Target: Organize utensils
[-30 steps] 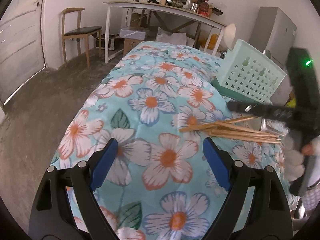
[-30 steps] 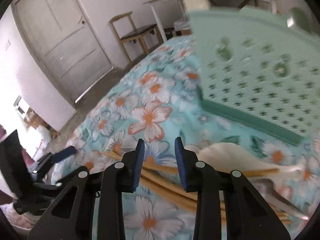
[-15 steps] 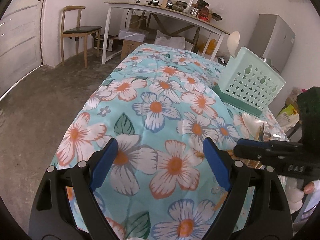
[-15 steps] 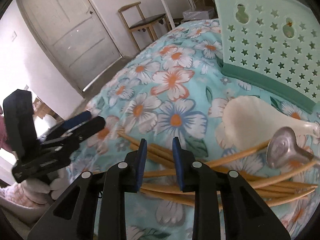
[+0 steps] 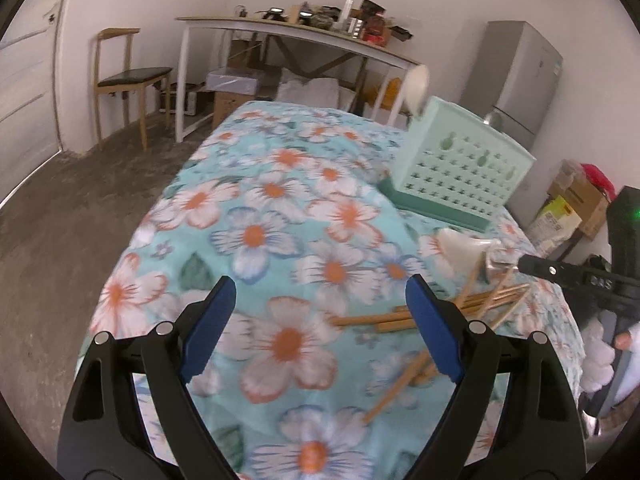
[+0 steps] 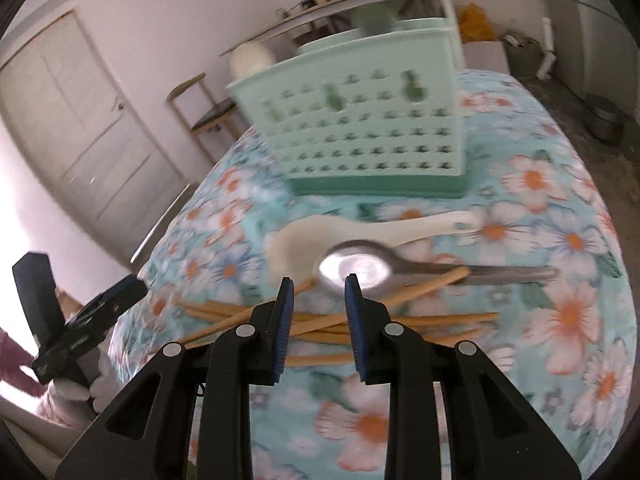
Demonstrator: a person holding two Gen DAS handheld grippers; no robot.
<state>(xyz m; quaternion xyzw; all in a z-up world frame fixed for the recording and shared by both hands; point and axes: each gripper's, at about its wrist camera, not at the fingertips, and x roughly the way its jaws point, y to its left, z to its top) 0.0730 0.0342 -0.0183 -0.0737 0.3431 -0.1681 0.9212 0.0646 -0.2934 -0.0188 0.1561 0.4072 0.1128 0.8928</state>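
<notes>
Our right gripper (image 6: 318, 286), jaws narrow and empty, hangs over the metal spoon (image 6: 354, 269) lying across the chopsticks (image 6: 360, 322) near the table (image 6: 580, 216) edge before the holder (image 6: 348, 128); gripping there may snag sticks and scatter them.

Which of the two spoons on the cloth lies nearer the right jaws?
The metal spoon: its shiny bowl sits just beyond the right gripper, on the chopsticks. The white plastic spoon lies behind it, toward the basket.
</notes>
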